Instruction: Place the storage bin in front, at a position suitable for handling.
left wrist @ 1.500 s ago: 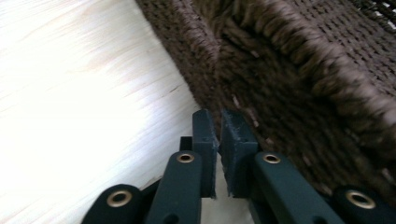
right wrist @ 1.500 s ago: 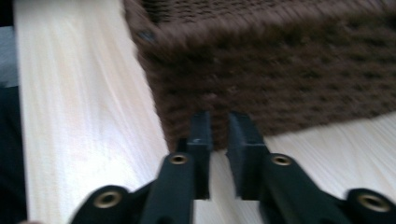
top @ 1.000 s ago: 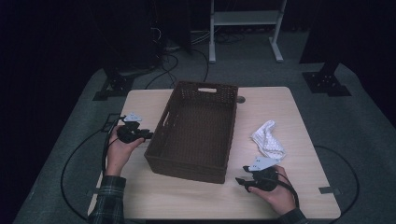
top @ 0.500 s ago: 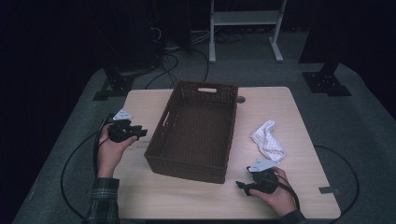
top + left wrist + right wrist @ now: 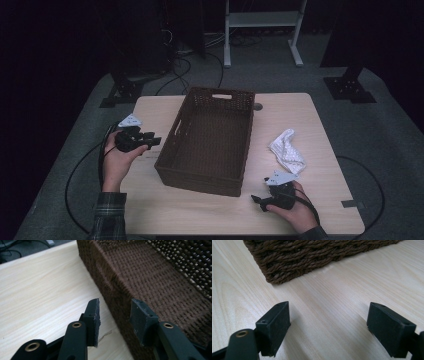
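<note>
Sitting in the middle of the light wooden table (image 5: 165,210) is a dark brown woven wicker basket (image 5: 210,145), long and rectangular, with a cut-out handle in its far end wall (the inside looks bare from the high view). It lies a bit askew, its near end swung toward the person's left.

The left gripper (image 5: 156,141) hovers just beside the basket's left wall, pointing at it. Its jaws have just been opening and stand partly apart with nothing between them; in the left gripper view (image 5: 113,317) the basket's woven side runs right past the tips, close but apart.

The right gripper (image 5: 256,199) sits low by the basket's near right corner, aimed at it. Its jaws have just been opening too and are spread wide with only bare tabletop between them; the right gripper view (image 5: 328,326) shows the basket's bottom corner a little way ahead.

Off to the right, well apart from the basket, lies a crumpled white cloth (image 5: 287,151) with a small dotted pattern.
</note>
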The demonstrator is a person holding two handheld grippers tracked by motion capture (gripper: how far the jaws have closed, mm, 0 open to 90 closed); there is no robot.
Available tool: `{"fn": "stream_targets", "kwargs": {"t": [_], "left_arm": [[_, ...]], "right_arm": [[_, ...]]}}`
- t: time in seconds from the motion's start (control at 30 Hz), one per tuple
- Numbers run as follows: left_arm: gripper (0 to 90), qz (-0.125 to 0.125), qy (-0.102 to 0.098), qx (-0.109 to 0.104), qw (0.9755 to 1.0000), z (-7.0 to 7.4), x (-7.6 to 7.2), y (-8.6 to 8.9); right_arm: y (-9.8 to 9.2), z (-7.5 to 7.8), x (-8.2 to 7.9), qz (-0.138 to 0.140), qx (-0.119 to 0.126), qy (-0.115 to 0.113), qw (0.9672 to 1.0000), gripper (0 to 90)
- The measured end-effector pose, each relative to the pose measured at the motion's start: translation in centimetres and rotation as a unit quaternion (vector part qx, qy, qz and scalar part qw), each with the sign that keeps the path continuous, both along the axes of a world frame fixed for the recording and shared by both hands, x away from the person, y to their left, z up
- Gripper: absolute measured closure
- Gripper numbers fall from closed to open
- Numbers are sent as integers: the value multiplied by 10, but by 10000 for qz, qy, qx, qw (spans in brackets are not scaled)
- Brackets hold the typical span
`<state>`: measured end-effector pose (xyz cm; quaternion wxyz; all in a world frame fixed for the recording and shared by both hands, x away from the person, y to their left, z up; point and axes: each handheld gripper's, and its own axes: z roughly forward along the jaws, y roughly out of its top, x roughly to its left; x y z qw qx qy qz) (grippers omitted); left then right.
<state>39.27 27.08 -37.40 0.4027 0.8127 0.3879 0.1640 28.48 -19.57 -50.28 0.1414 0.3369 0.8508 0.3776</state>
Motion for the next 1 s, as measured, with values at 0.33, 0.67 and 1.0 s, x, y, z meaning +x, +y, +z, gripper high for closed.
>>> {"fn": "stream_targets", "kwargs": {"t": [0.33,0.67,1.0], "left_arm": [[530,-162,70,65,9998,3,-2,-15],[522,-161,155,279,9994,-3,-1,-31],[579,-140,273,455,9985,-14,3,-39]], "right_arm": [[0,0,1,46,-30,-3,10000,162],[1,0,2,78,-37,-19,10000,159],[1,0,3,104,-33,-13,9999,159]]}}
